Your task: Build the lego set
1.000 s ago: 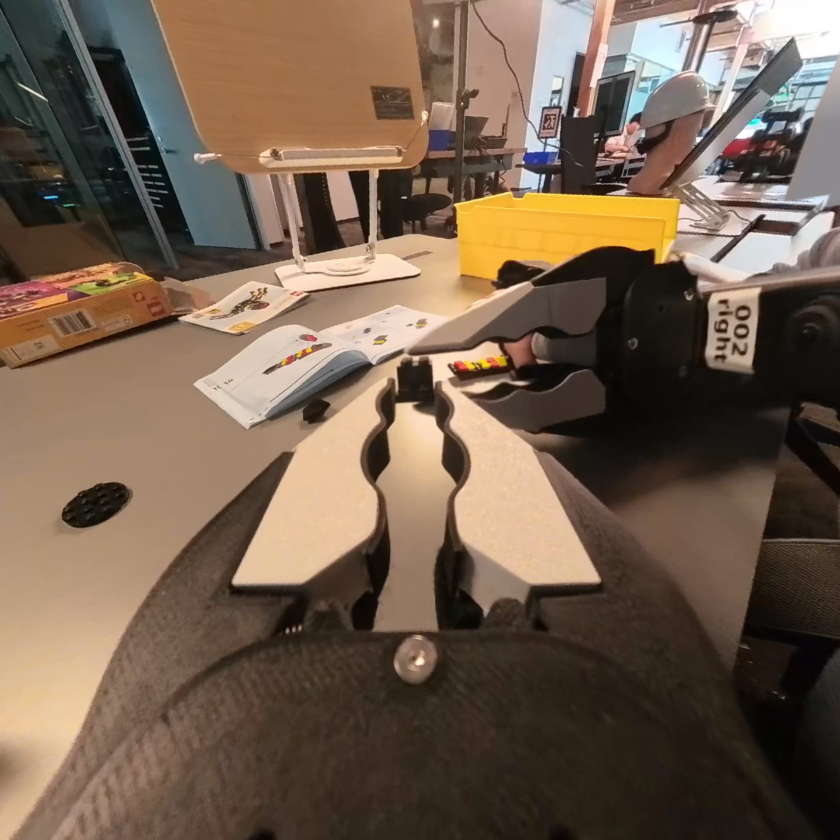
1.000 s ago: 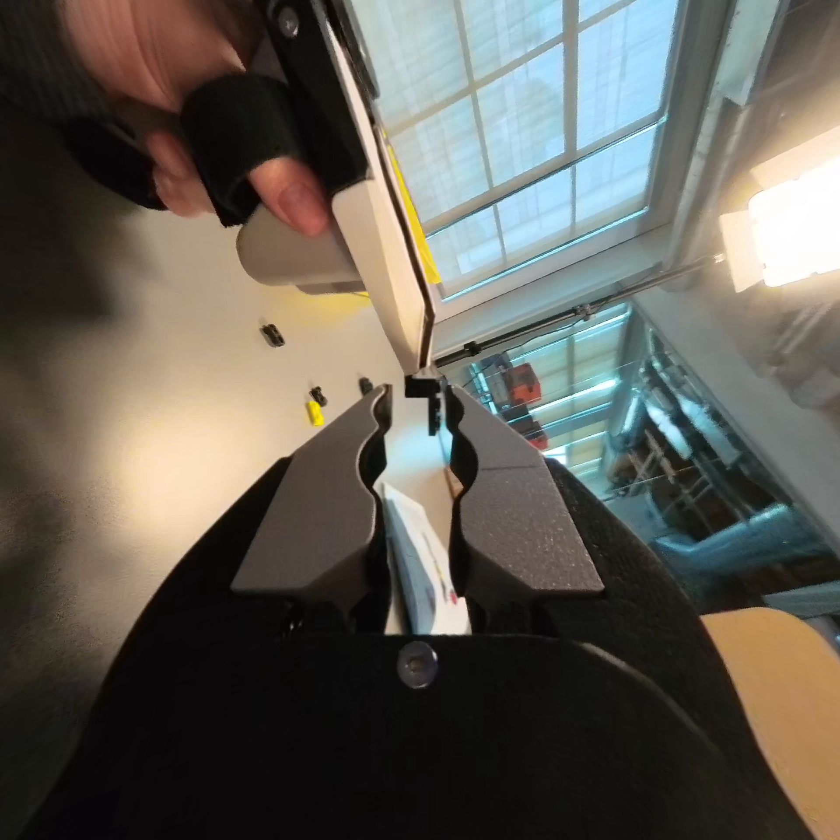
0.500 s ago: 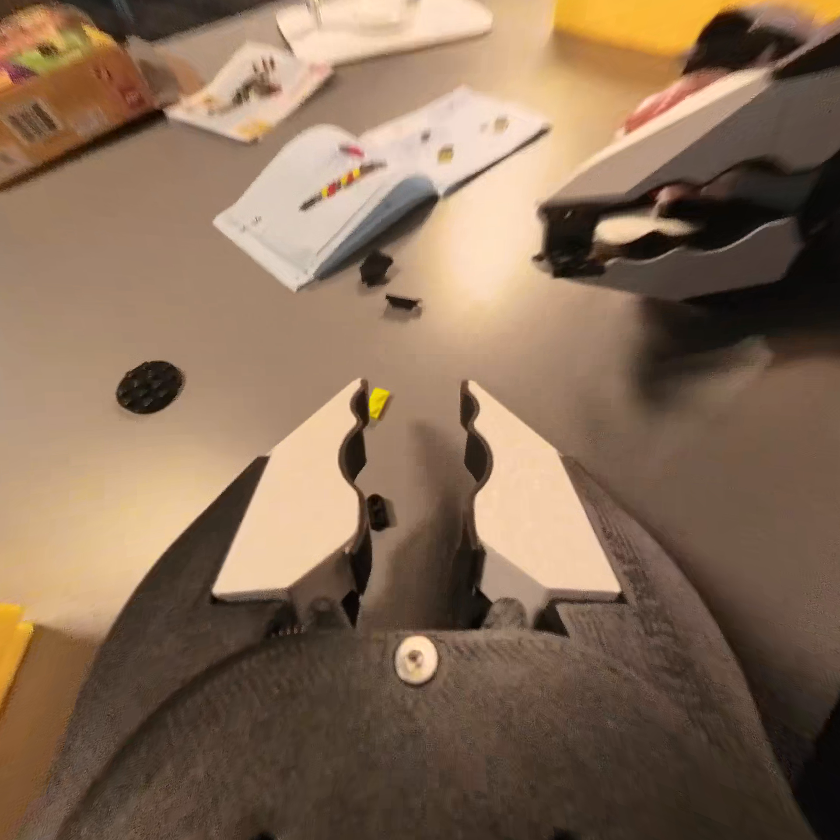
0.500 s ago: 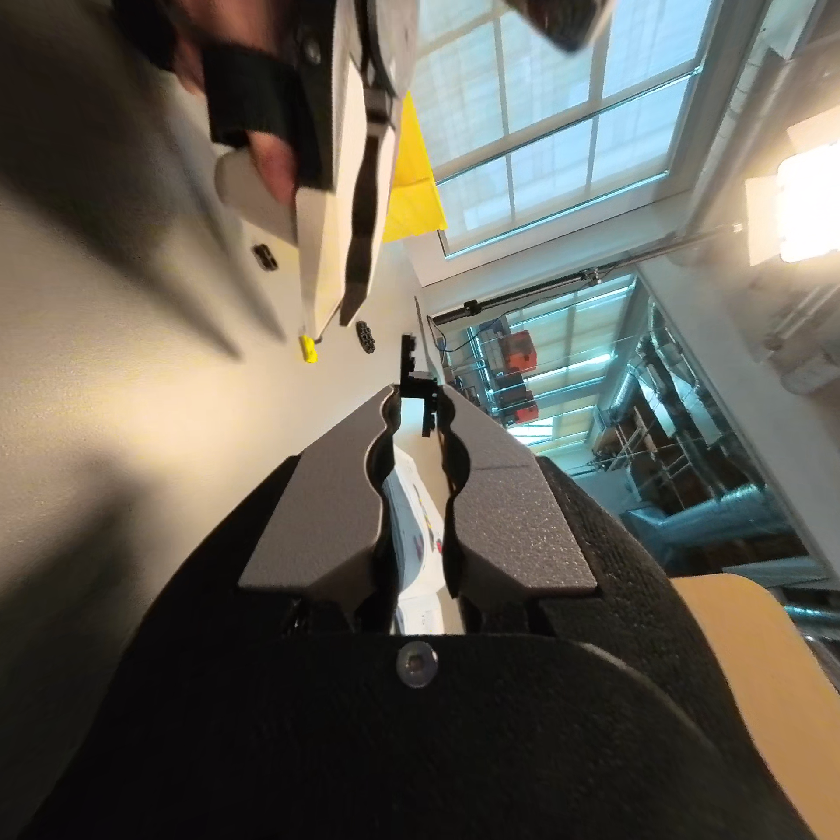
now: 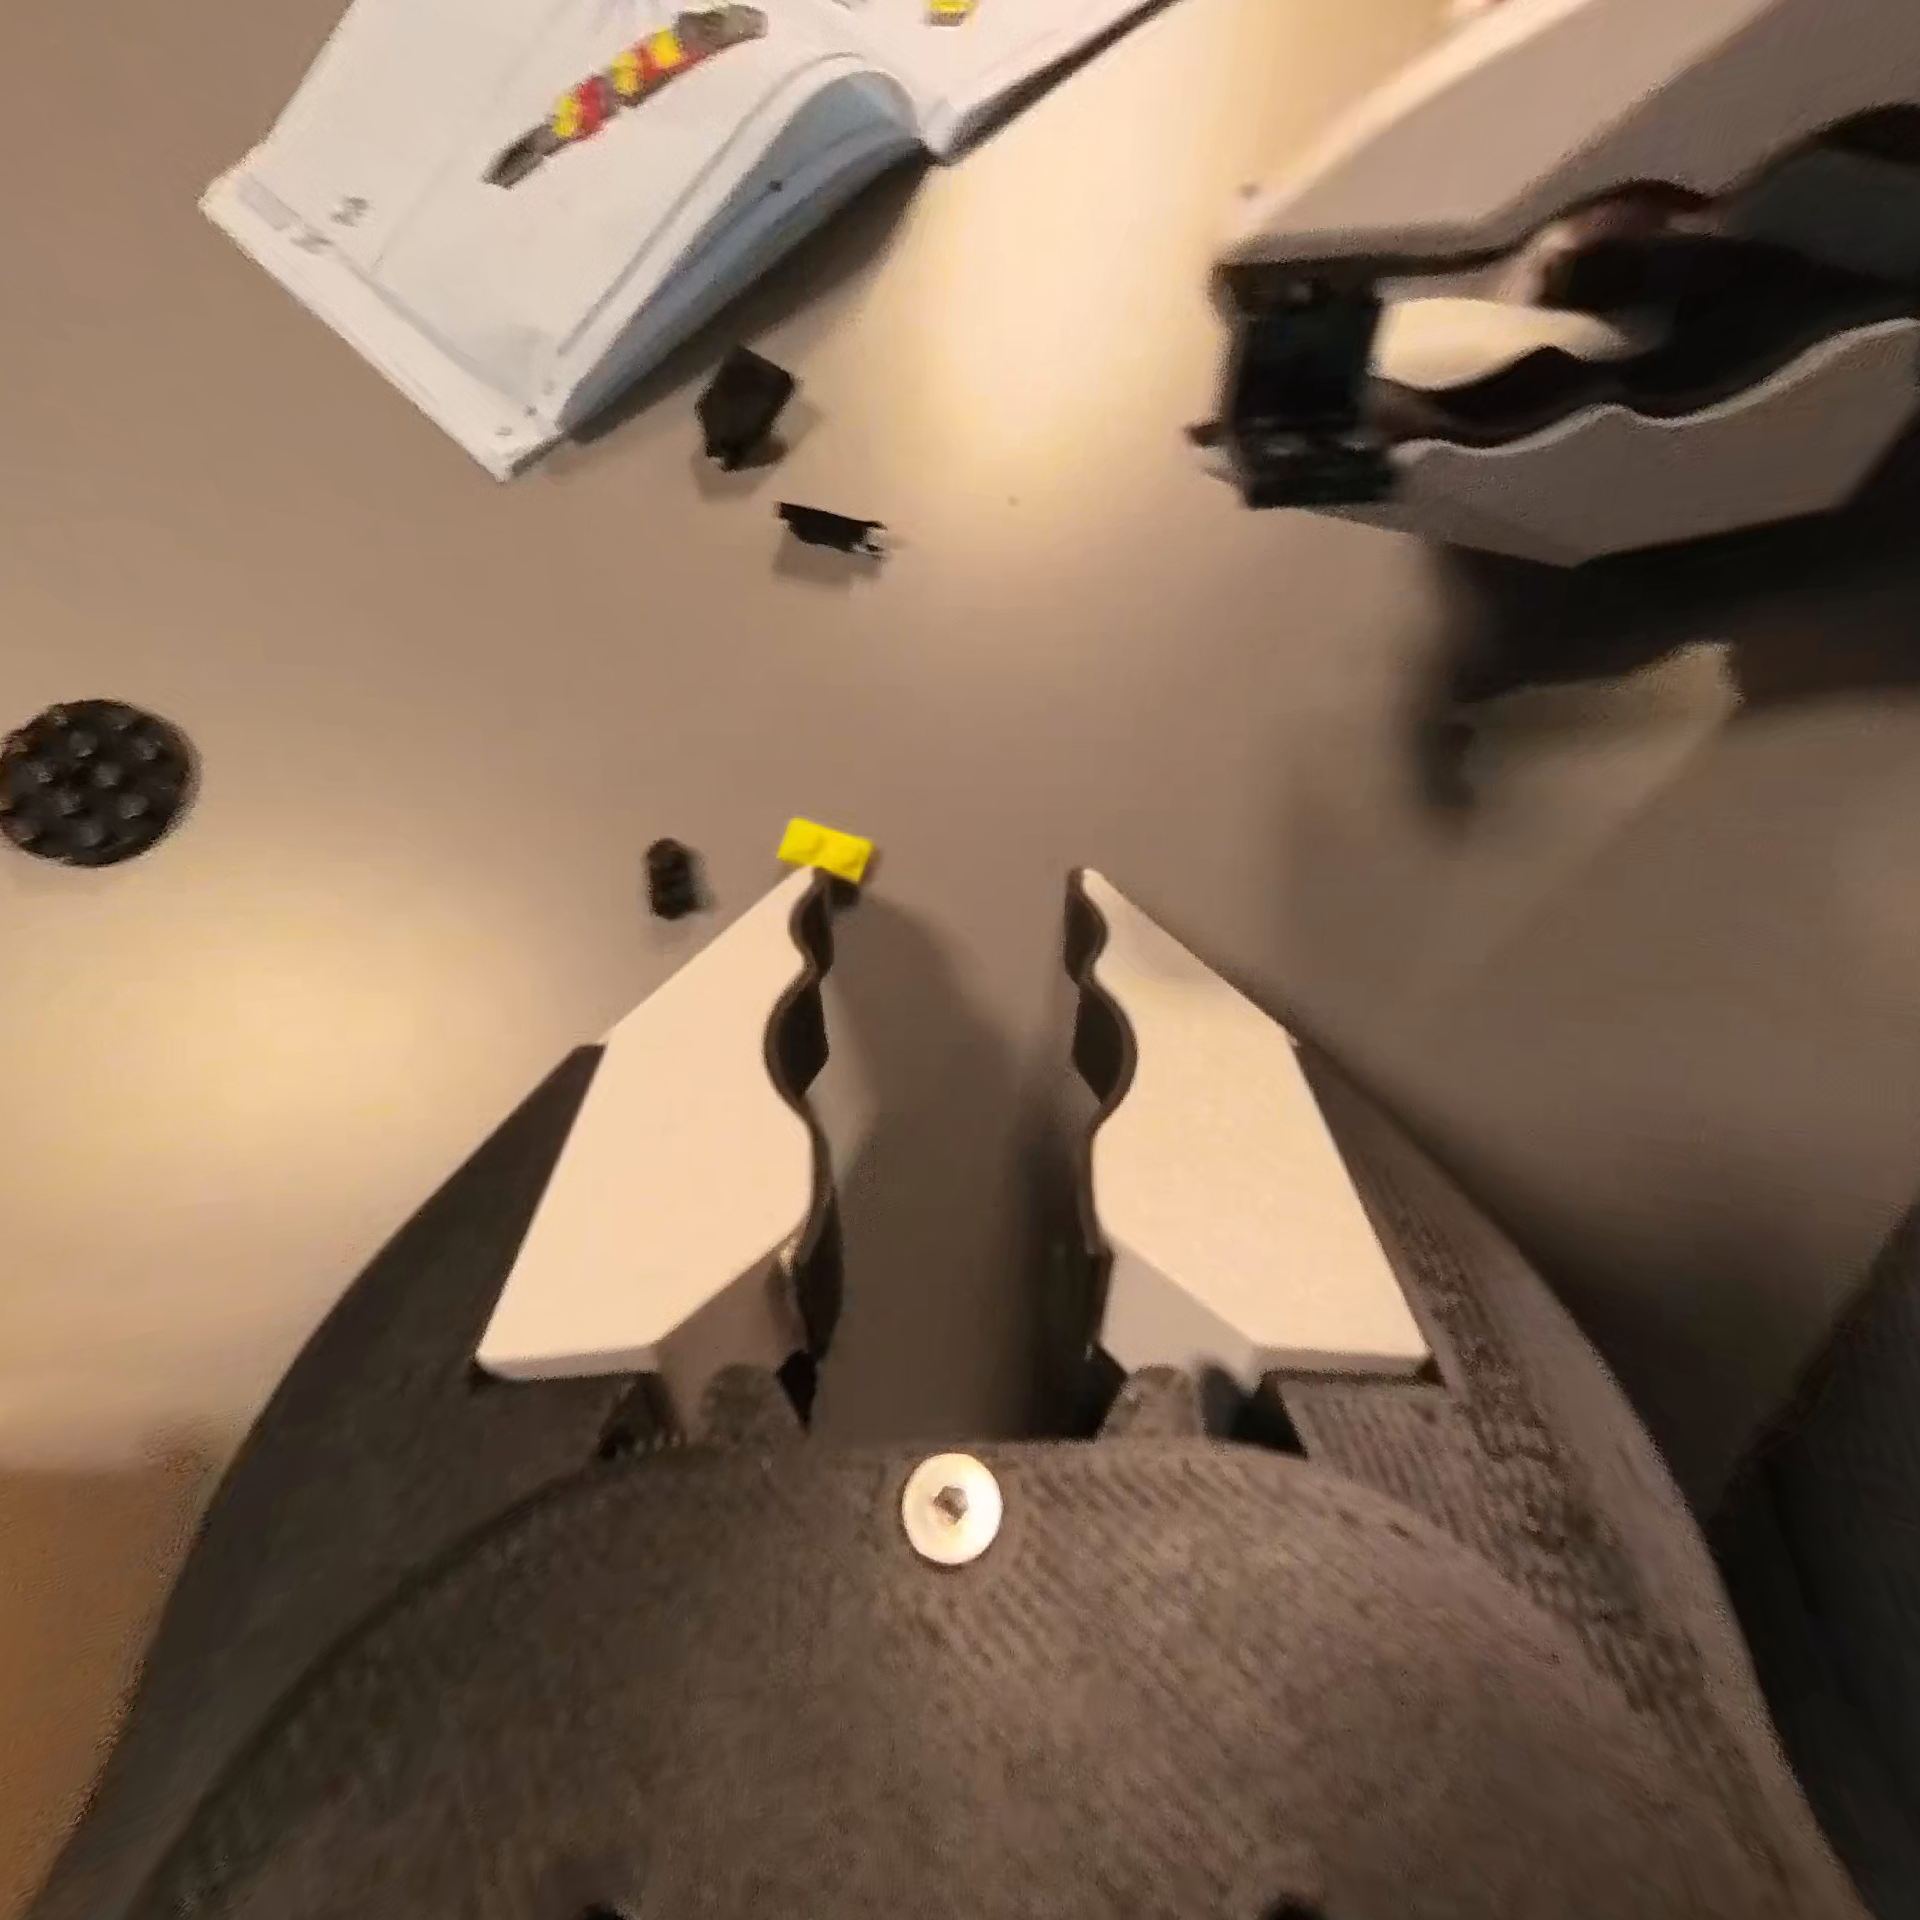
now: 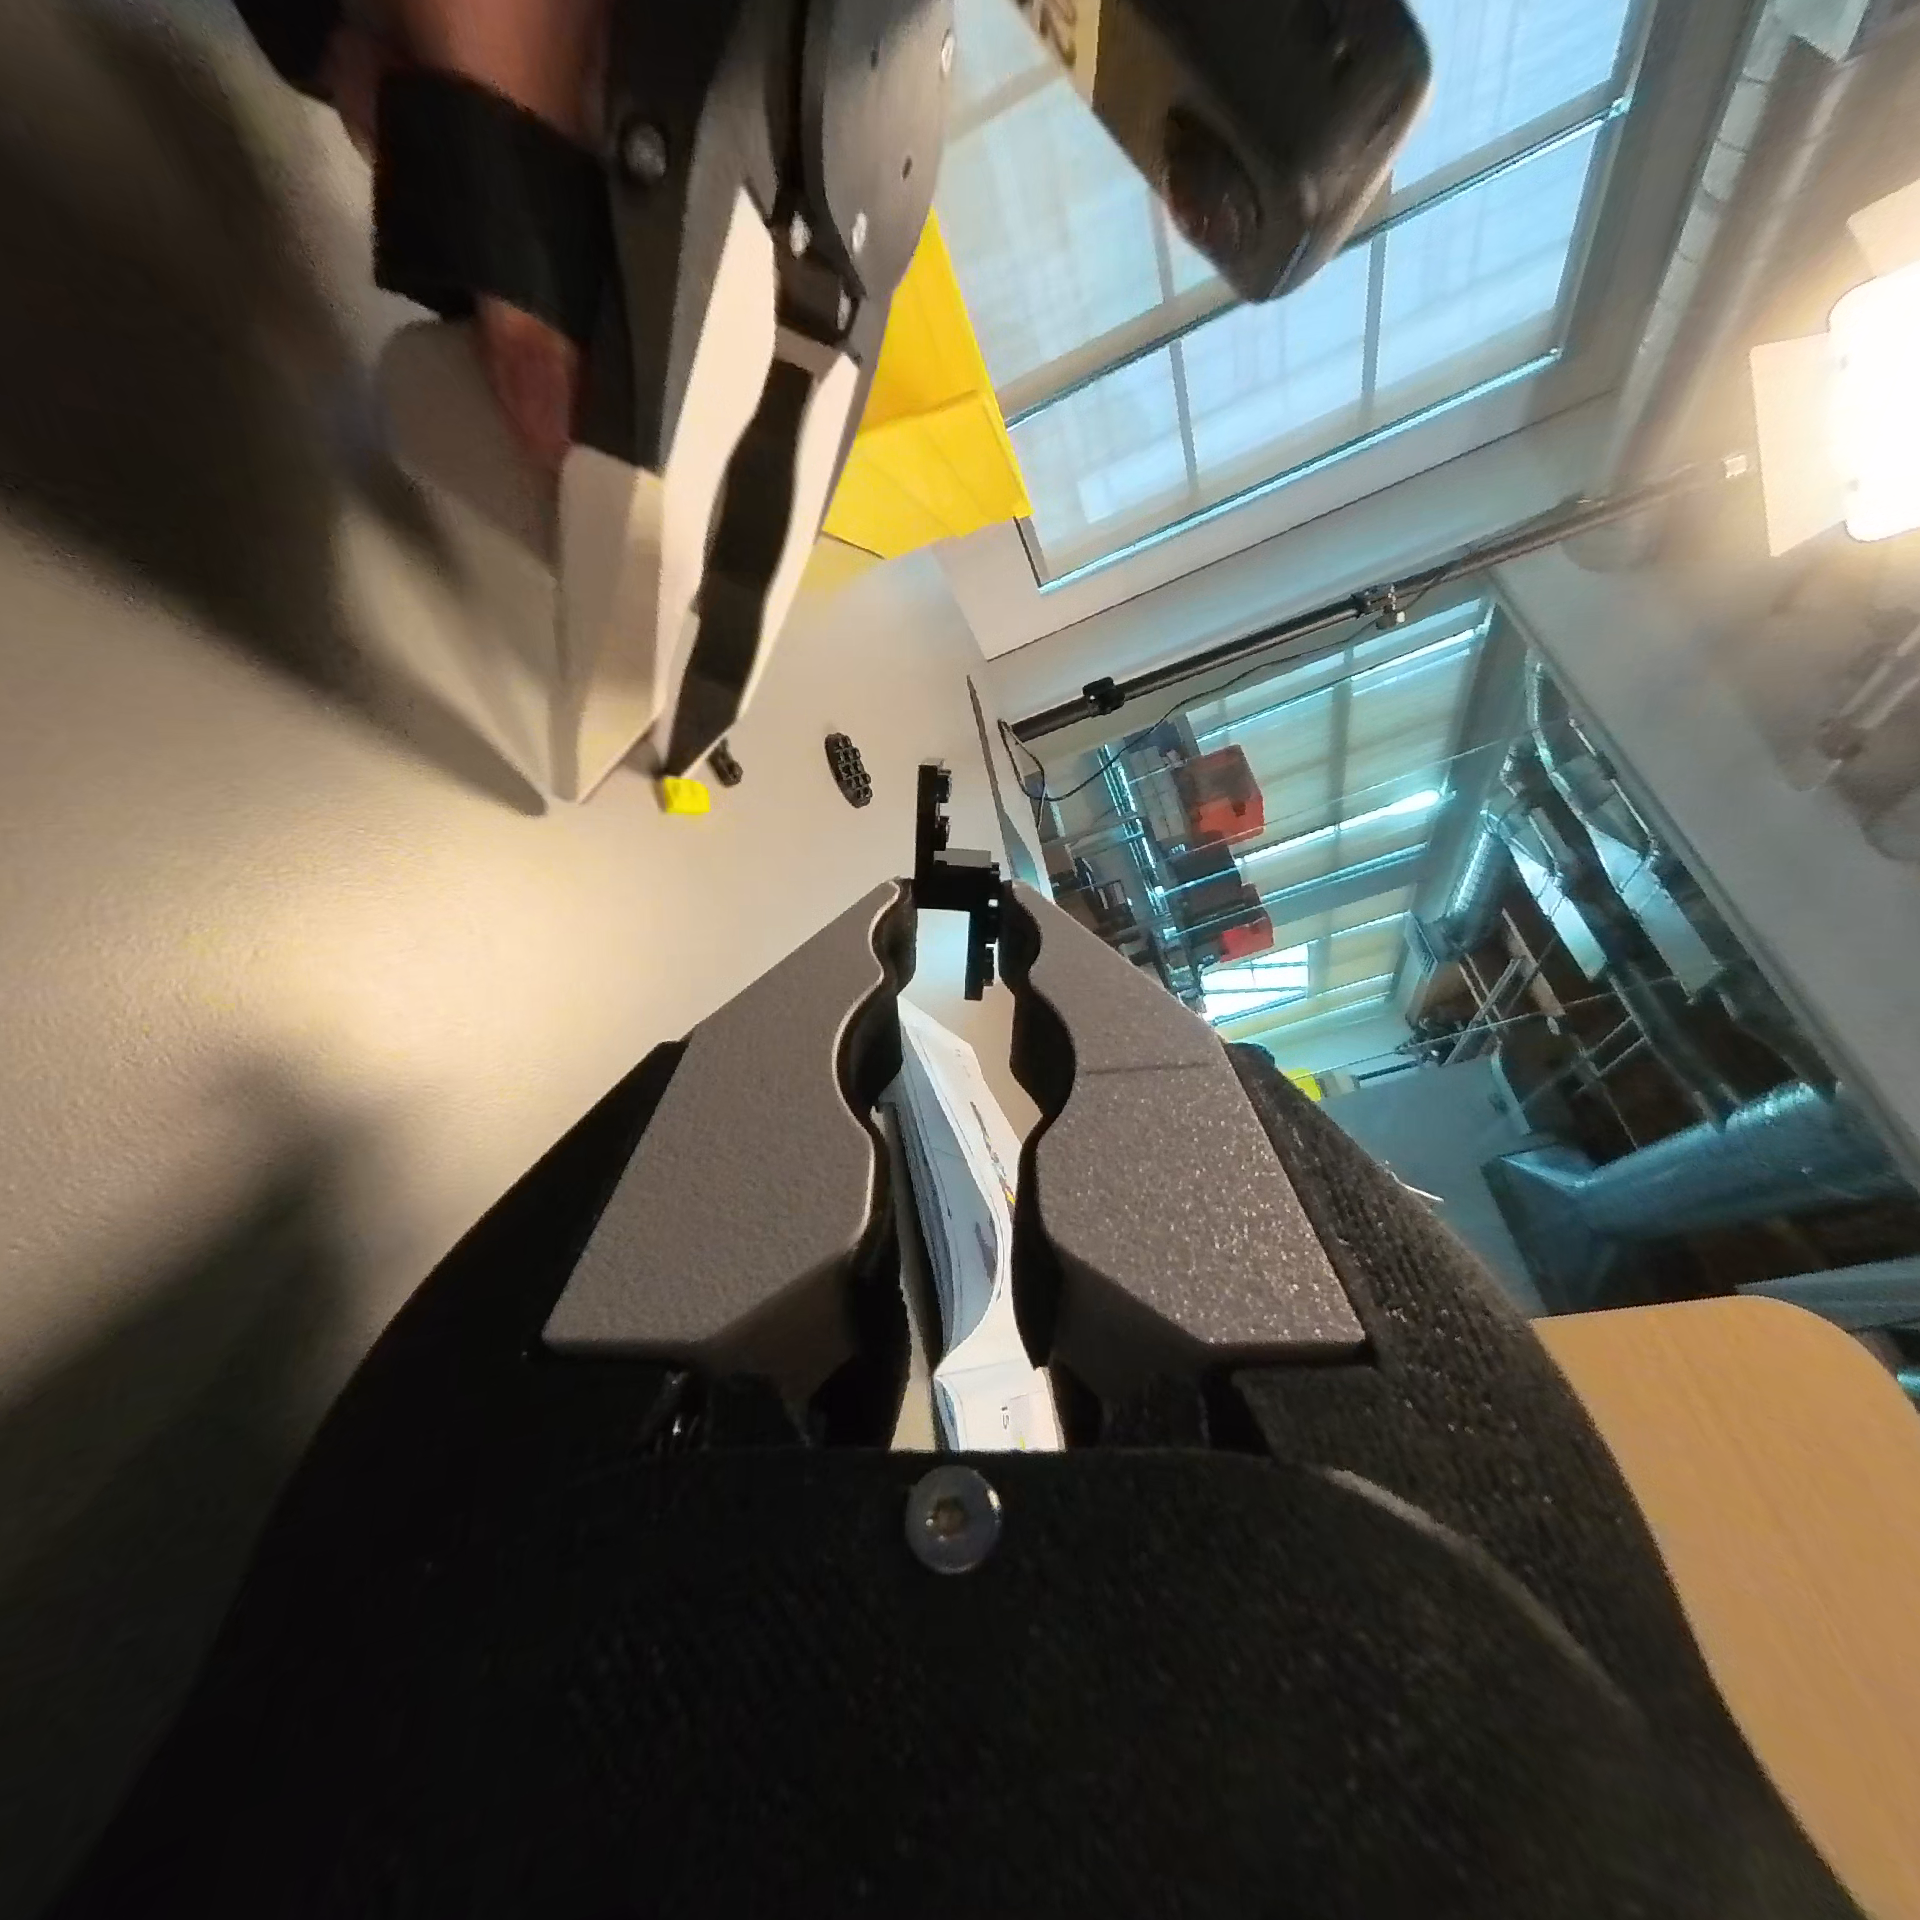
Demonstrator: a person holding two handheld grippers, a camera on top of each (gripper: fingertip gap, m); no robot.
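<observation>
My left gripper is open and empty, pointed down at the table, its left fingertip just short of a small yellow brick. A small black piece lies left of that brick. My right gripper is shut on a black lego assembly, held above the table; it also shows in the left wrist view at upper right. In the right wrist view the left gripper hangs over the yellow brick.
An open instruction booklet lies at the top. Two loose black pieces lie just below it. A round black studded plate sits at far left. A yellow bin stands behind. The left gripper's tips are roughly 8 centimeters from the right gripper's. Measured from the fingertips, the round black studded plate is 12 centimeters or so from the left gripper and 20 centimeters from the right.
My left gripper let go of the black piece, opened, tilted down and moved close to the yellow brick. My right gripper keeps the black assembly and has moved away to the right.
</observation>
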